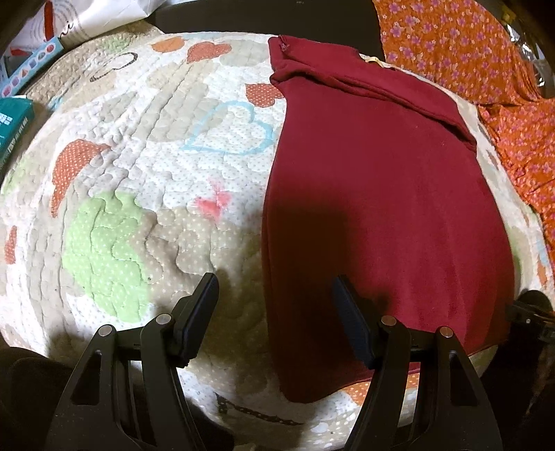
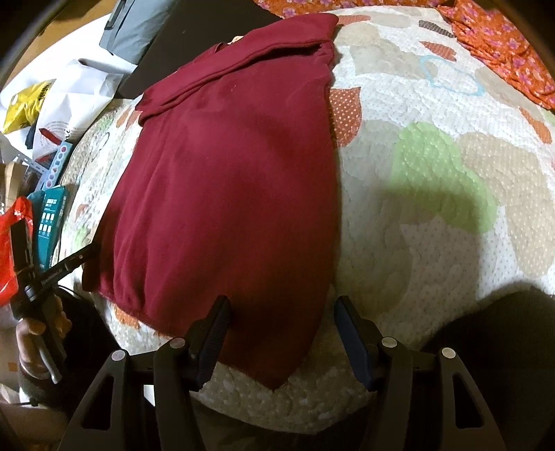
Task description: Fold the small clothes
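Observation:
A dark red garment point(image 1: 381, 194) lies flat on a quilted heart-pattern mat point(image 1: 145, 180), folded into a long strip with a sleeve or collar fold across its far end. My left gripper point(image 1: 275, 288) is open and empty, hovering over the garment's near left edge. The same garment point(image 2: 236, 180) shows in the right wrist view on the mat point(image 2: 433, 194). My right gripper point(image 2: 282, 308) is open and empty above the garment's near right corner. The left gripper's handle point(image 2: 45, 277) shows at the left edge there.
An orange floral cloth point(image 1: 485, 69) lies at the mat's far right, and shows in the right wrist view point(image 2: 503, 45). Boxes and bags point(image 2: 45, 145) crowd the floor to the left, with a teal box point(image 1: 10, 128). A dark panel point(image 1: 263, 17) lies beyond the mat.

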Demonstrator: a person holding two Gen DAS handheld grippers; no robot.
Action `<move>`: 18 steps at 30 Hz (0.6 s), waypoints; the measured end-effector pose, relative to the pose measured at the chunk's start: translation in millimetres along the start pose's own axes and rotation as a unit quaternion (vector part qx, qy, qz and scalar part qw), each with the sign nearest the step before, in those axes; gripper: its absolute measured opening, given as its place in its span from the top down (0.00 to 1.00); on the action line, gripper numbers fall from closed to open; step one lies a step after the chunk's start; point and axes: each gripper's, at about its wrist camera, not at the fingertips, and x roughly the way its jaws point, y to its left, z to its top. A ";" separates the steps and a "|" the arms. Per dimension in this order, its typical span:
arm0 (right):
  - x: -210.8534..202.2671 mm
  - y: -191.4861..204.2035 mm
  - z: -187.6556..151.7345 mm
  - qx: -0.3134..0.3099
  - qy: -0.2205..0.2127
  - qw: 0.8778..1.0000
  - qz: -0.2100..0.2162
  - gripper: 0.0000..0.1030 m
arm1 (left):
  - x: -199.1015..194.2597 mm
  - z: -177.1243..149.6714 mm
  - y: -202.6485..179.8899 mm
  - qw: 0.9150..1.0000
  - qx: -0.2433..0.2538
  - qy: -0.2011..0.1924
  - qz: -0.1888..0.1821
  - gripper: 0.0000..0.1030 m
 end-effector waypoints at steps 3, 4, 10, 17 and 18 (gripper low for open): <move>3.0 -2.6 -2.2 0.009 0.006 1.000 0.011 0.42 | 1.7 -0.7 -1.5 1.000 0.004 -0.003 0.011 0.34; 3.5 -3.4 -1.9 0.012 0.006 1.000 0.012 0.42 | 2.1 -0.7 -1.2 1.000 0.004 -0.004 0.012 0.34; 4.9 -1.6 -1.7 0.011 0.007 1.000 0.010 0.42 | 0.5 -1.3 0.5 1.000 0.008 -0.002 0.013 0.34; 5.4 1.3 -1.5 0.000 0.017 1.000 0.013 0.42 | -7.1 -5.9 13.2 0.999 -0.021 0.018 -0.032 0.34; 5.8 1.9 -2.4 -0.003 0.019 1.000 0.014 0.42 | -7.7 -8.0 12.7 0.999 -0.019 0.020 -0.031 0.34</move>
